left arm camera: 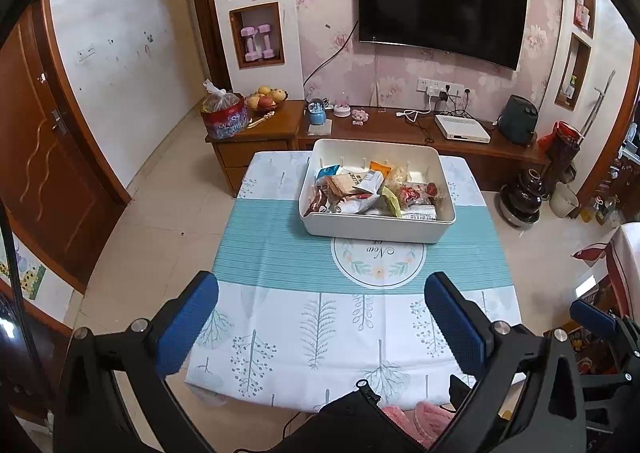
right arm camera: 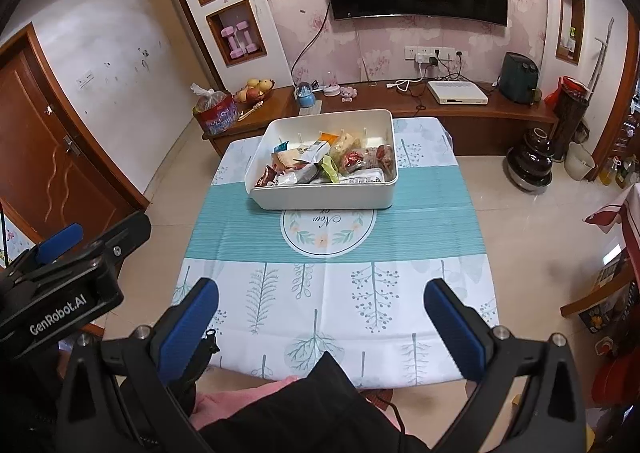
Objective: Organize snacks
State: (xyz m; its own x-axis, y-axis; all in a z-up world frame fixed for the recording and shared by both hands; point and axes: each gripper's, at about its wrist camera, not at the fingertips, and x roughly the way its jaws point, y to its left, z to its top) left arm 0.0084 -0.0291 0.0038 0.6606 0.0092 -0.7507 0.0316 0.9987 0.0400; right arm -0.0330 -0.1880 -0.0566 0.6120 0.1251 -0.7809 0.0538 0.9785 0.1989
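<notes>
A white rectangular bin (left arm camera: 374, 229) (right arm camera: 320, 199) stands on the far half of a small table, piled with several snack packets (left arm camera: 360, 189) (right arm camera: 320, 165). My left gripper (left arm camera: 320, 293) is held back above the table's near part, open, nothing between its blue pads. My right gripper (right arm camera: 320, 293) is likewise open and empty over the near edge. The right gripper's blue fingertip (left arm camera: 592, 319) shows at the right of the left wrist view; the left gripper's body (right arm camera: 60, 285) shows at the left of the right wrist view.
The table carries a white and teal tablecloth (left arm camera: 360, 317) (right arm camera: 332, 285). Behind it runs a low wooden TV cabinet (left arm camera: 400, 133) with a fruit bowl (left arm camera: 266, 97), a red bag and small items. A dark jar (left arm camera: 524, 193) stands on the floor at right. A person's dark clothing (right arm camera: 312, 409) fills the bottom.
</notes>
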